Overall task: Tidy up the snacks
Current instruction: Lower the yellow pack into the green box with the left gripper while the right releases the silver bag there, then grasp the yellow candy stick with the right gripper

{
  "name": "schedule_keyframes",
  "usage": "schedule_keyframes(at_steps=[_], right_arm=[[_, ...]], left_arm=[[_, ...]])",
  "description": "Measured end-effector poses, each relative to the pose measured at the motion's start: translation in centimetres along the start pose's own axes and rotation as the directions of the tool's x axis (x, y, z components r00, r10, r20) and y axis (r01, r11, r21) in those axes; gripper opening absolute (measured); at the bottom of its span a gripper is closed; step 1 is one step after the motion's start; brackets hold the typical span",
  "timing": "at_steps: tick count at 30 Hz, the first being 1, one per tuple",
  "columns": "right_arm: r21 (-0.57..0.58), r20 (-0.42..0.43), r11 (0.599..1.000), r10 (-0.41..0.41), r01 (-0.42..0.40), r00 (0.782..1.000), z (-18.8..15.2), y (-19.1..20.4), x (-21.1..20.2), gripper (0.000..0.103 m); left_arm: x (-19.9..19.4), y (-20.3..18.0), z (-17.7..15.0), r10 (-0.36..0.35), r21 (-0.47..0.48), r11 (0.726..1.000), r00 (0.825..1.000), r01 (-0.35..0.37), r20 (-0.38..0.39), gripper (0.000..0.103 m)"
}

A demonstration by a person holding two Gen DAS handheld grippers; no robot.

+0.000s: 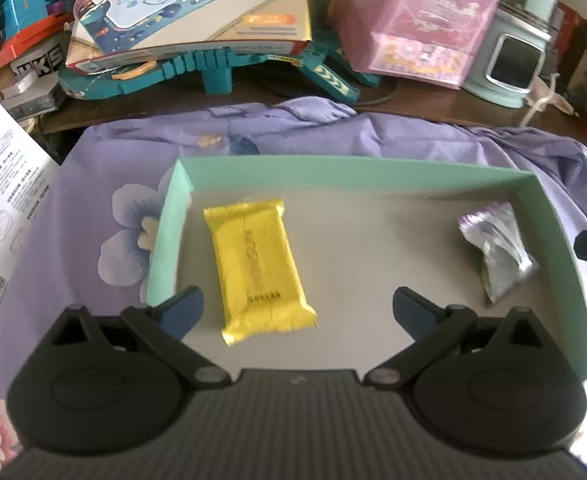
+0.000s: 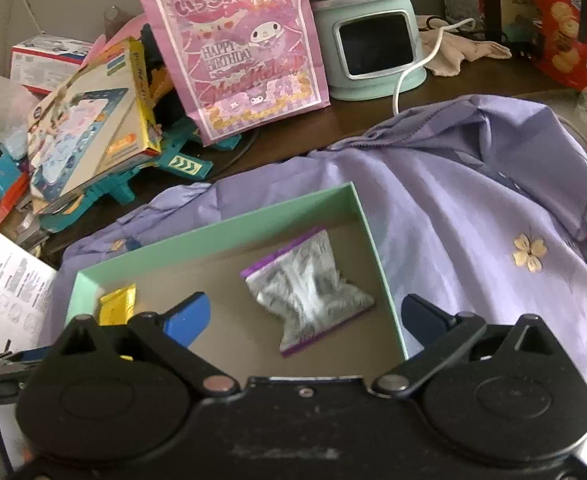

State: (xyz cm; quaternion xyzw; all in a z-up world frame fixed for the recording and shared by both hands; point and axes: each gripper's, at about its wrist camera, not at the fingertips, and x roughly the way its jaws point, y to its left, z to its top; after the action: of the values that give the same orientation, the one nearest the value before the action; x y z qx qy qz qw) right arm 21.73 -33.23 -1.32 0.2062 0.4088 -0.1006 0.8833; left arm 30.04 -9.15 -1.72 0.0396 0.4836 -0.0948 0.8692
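Cluttered dark wooden tabletop (image 2: 373, 120) here, half covered by a lilac floral cloth (image 1: 105, 168), with a pile of toy stuff along the back: a blue toy train (image 1: 9, 4), a pink gift bag (image 2: 237, 48), a mint-green appliance with a little dark window (image 2: 373, 46), and a red cookie tin (image 2: 565, 36) off at the right.

On the cloth sits a shallow mint-green box (image 1: 333, 170) with a grey-brown floor. Two snacks lie flat inside it: a yellow snack packet (image 1: 259, 268) toward the box's left side, and a silvery packet with purple edges (image 2: 307, 294) by the right wall, well apart from the yellow one.

Both tongs hover over the near edge of the box, angled down into it. The left tongs (image 1: 297, 306) are spread wide with nothing gripped; the yellow packet's near end lies between the blue tips without touching either. The right tongs (image 2: 305, 312) are just as wide and empty, the silvery packet lying loose between them.
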Motion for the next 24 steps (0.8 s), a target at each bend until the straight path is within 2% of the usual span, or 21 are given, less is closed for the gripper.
schedule_keyframes(at_steps=[6,12,21,24], right_arm=[[0.014,0.002,1.0,0.006,-0.006,1.0,-2.7,-0.2,-3.5,0.103],[-0.021,0.008,0.999,-0.03,0.031,1.0,-6.8,-0.6,-6.7,0.103],[0.033,-0.068,0.999,0.0,0.002,0.998,-13.1,-2.3,-9.6,0.103],[0.061,-0.093,0.998,0.008,-0.002,0.996,-15.1,-3.2,-10.2,0.103]], left_arm=[[-3.2,-1.4,-2.9,-0.039,0.026,0.999,0.999,0.039,-0.004,0.103],[-6.2,-2.5,-7.3,-0.083,0.071,0.994,0.996,0.085,-0.027,0.103],[-8.7,-4.2,-14.1,-0.122,0.139,0.981,0.988,0.134,-0.091,0.103],[-9.4,-5.2,-16.0,-0.13,0.179,0.973,0.987,0.144,-0.09,0.103]])
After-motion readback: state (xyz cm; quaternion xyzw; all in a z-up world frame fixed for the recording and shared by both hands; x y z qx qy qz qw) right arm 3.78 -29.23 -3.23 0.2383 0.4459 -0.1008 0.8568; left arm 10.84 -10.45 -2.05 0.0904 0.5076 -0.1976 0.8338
